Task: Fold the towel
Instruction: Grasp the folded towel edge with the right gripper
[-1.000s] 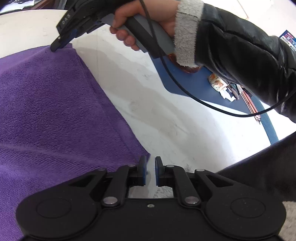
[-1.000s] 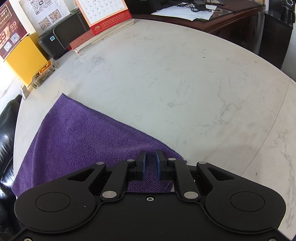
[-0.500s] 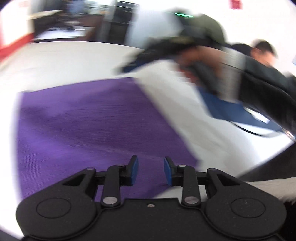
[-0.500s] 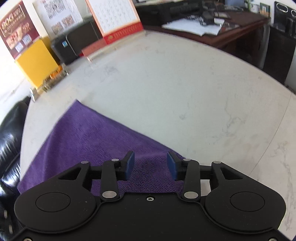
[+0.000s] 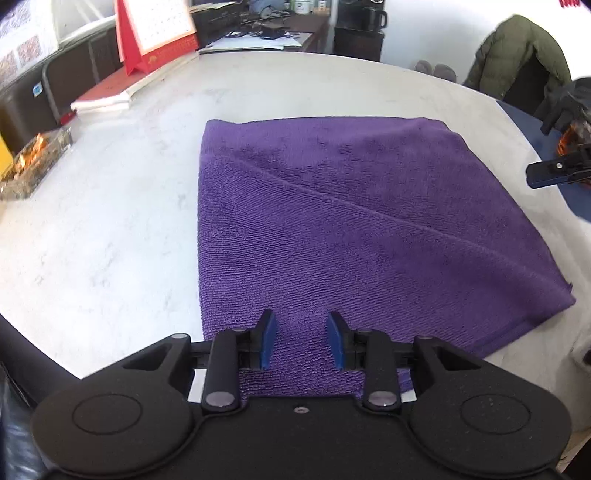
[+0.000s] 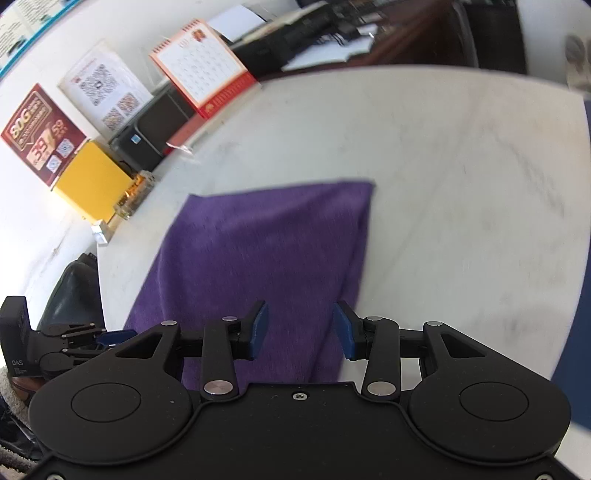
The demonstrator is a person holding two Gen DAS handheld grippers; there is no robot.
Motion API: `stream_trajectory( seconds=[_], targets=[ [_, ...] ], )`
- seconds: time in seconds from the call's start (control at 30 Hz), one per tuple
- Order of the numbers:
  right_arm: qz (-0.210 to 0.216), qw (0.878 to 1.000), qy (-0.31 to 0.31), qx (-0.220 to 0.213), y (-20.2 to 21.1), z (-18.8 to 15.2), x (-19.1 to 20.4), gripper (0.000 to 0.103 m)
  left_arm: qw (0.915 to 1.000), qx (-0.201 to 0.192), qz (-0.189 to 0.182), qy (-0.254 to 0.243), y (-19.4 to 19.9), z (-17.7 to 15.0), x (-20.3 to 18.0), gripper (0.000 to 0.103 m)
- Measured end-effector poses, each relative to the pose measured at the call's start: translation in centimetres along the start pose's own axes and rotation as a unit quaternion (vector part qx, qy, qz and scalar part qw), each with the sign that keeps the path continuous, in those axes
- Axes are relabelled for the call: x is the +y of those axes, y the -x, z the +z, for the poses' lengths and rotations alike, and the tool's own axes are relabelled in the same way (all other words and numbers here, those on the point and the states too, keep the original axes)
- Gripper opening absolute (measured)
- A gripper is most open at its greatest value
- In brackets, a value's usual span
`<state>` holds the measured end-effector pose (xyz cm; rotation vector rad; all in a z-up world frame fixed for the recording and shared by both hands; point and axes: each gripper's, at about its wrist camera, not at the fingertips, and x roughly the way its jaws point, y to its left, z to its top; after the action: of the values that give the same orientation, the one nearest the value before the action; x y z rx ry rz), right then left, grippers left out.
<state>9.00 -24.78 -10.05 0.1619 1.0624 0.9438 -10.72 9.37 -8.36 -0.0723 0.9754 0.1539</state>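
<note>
Closest in the left wrist view is the left claw. Its blue pads stand a little apart with nothing pinched between them. The purple cloth shows in the gap, but the pads do not press on it.

In the right wrist view the right claw looks the same: partly open, holding nothing, with cloth seen below the gap.

Just past both claws lies the purple towel. It rests flat on the white tabletop, near the edge where the person stands. It looks like a neat, almost square shape. A thick double edge shows at its near right corner, so it seems to be folded over at least once. A soft line runs slantwise across the top.

So one fold looks done, and both claws have let go. It may need one more fold to get smaller, but I cannot tell for sure.

Farther away, along the far edge of the tabletop, stand a red calendar and some books. The towel is well apart from them.
</note>
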Motion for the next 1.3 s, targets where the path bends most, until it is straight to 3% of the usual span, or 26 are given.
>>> stream_trajectory(
  seconds=[0.3, 0.6, 0.97, 1.03, 1.1, 1.3],
  targets=[
    [-0.015, 1.0, 0.015, 0.018, -2.8, -0.9, 1.2, 0.037, 1.0, -0.002, 0.005, -0.005, 0.4, -0.3, 0.8, 0.041],
    [-0.007, 0.999, 0.006, 0.031, -2.6, -2.1, 1.1, 0.035, 0.9998, 0.004, 0.016, -0.011, 0.1, 0.0, 1.0, 0.051],
    [0.018, 0.998, -0.007, 0.06, -2.0, -3.5, 1.0, 0.028, 0.9998, 0.005, 0.019, -0.009, 0.1, 0.0, 1.2, 0.054],
    [0.029, 0.998, -0.016, 0.06, -1.9, -3.7, 0.8, 0.028, 0.9998, 0.006, 0.019, -0.009, 0.1, 0.0, 1.2, 0.054],
    [0.052, 0.996, -0.03, 0.063, -1.9, -3.9, 0.6, 0.02, 0.9997, 0.007, 0.02, -0.011, 0.1, 0.1, 1.1, 0.054],
    [0.073, 0.993, -0.042, 0.085, -2.1, -5.2, 0.6, 0.02, 0.9996, 0.008, 0.023, -0.014, 0.0, 0.2, 1.1, 0.055]
  ],
)
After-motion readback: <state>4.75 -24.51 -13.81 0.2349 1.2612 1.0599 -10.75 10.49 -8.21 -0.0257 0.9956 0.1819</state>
